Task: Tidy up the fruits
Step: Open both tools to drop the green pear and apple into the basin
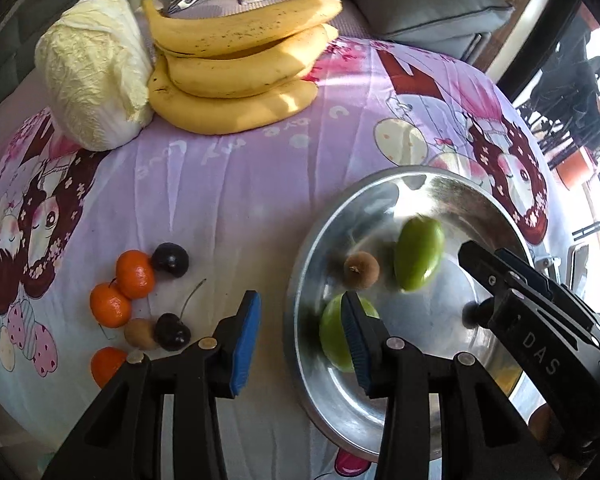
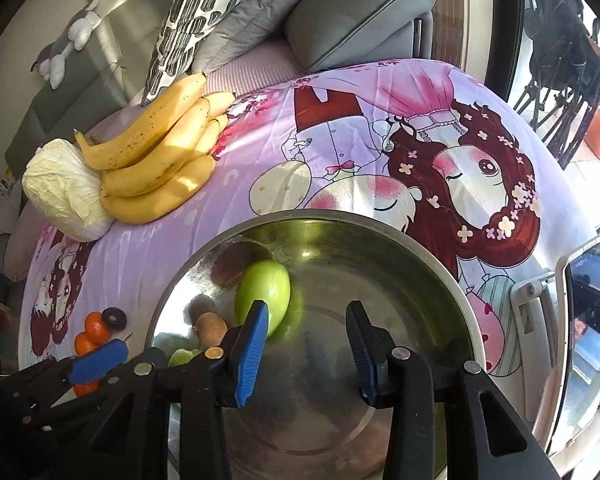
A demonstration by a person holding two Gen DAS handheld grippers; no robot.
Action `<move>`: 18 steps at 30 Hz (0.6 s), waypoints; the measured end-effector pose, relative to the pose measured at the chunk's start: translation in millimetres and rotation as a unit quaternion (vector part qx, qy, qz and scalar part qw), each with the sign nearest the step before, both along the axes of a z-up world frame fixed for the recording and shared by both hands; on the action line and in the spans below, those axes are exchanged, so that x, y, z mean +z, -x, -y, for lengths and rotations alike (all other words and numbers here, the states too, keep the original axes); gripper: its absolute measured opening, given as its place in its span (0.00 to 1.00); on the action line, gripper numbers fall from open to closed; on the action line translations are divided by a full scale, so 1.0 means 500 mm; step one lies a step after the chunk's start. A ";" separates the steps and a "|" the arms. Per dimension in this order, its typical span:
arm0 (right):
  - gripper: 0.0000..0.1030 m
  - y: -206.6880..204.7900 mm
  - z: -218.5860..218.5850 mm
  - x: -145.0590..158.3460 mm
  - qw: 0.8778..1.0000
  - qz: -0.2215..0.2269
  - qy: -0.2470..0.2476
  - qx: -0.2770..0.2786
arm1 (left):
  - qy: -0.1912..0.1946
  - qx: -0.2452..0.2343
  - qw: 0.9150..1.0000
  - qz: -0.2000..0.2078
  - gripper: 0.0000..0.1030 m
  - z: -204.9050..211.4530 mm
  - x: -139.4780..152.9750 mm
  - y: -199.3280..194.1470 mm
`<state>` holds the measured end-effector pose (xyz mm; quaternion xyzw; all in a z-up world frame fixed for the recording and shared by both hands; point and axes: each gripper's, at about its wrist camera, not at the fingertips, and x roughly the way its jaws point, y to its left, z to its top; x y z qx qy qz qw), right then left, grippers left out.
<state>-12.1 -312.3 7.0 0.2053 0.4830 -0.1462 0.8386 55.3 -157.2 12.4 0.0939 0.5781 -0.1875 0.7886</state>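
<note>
Left wrist view looks down on a bed covered with a lilac cartoon sheet, where a steel bowl sits right of centre. Inside the bowl lie two green fruits and a small brown fruit. The far green fruit is blurred, its long axis running from lower left to upper right, nearly upright in the frame. The near green fruit is partly hidden behind the right finger of the left tool. That tool hangs with its jaws apart and nothing between them; one finger is over the sheet, the other over the bowl's left rim. The right tool enters from the right above the bowl; in its own view its jaws stand apart with nothing clamped.

Left of the bowl, loose on the sheet, sit three oranges, two dark cherries and another brown fruit, all close together. At the far edge a bunch of bananas lies with its long axis across the frame, stems at the left, touching a cabbage.

Right wrist view shows the far green fruit just beyond the left finger of the right tool, tilted slightly, tip toward the upper right. The bananas point up to the right there, toward grey cushions.
</note>
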 end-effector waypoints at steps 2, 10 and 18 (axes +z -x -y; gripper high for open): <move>0.43 -0.002 -0.007 0.002 1.000 -0.001 0.002 0.007 | -0.001 0.025 1.000 0.005 0.42 -0.023 0.004 -0.010; 0.44 -0.006 -0.037 0.008 0.999 -0.008 0.017 0.030 | -0.001 0.101 0.995 -0.003 0.42 -0.112 -0.007 -0.038; 0.54 -0.012 -0.055 0.004 0.999 -0.015 0.024 0.046 | -0.007 0.139 0.990 -0.009 0.59 -0.155 -0.019 -0.051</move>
